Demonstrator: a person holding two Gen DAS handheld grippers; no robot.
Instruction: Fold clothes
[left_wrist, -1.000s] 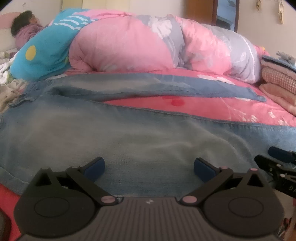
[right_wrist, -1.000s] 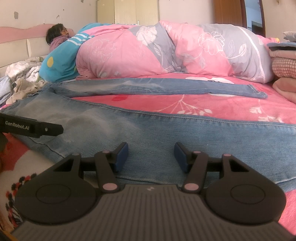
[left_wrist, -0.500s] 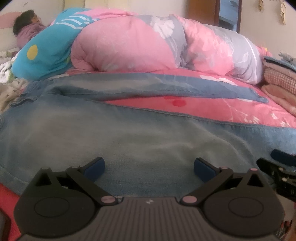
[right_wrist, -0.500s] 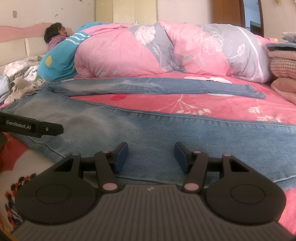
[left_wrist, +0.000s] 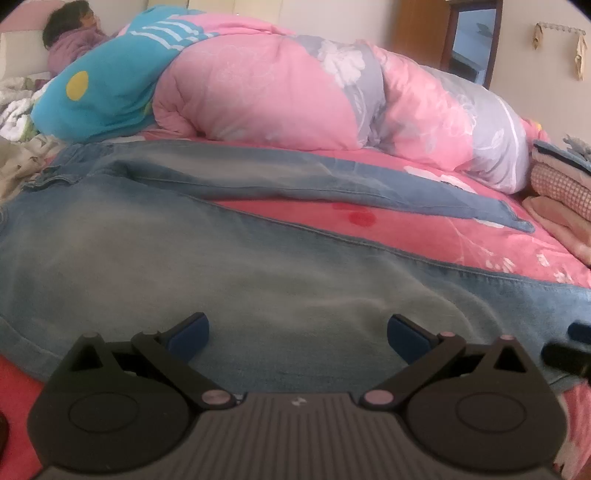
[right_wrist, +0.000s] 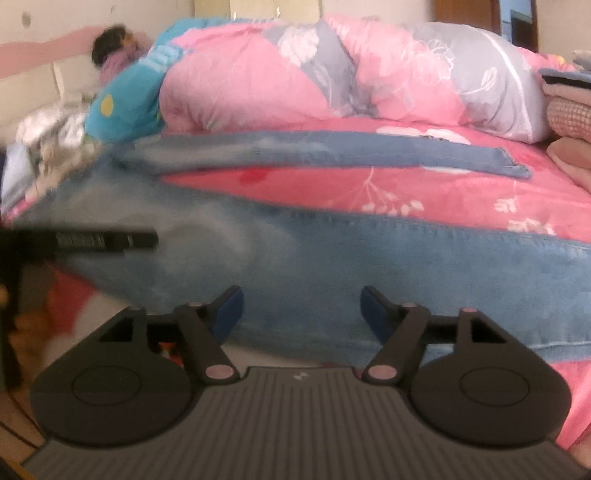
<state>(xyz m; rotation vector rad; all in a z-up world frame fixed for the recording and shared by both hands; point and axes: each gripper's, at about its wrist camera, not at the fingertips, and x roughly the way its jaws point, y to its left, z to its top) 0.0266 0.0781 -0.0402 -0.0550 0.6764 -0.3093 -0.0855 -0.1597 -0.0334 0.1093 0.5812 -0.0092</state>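
Note:
A pair of faded blue jeans (left_wrist: 258, 266) lies spread flat on the bed, its two legs running to the right with a strip of pink sheet between them. My left gripper (left_wrist: 297, 334) stands open just above the near leg's wide part, pads apart and bare. My right gripper (right_wrist: 302, 310) hovers over the near leg's front edge (right_wrist: 369, 258); its jaws are opening and no cloth is pinched between them. Each gripper shows in the other's view: the right one (left_wrist: 569, 354) at the right edge, the left one (right_wrist: 92, 242) as a dark bar at the left.
A rolled pink and grey quilt (left_wrist: 295, 92) and a turquoise blanket (left_wrist: 110, 92) lie across the back of the bed. A person (left_wrist: 70, 33) lies at the head end. Folded clothes (left_wrist: 561, 184) are stacked at the right. The sheet (left_wrist: 443, 236) is pink with flowers.
The right gripper's jaws have spread wider and it has risen a little, leaving its view blurred. The left gripper has rolled slightly and stays where it was.

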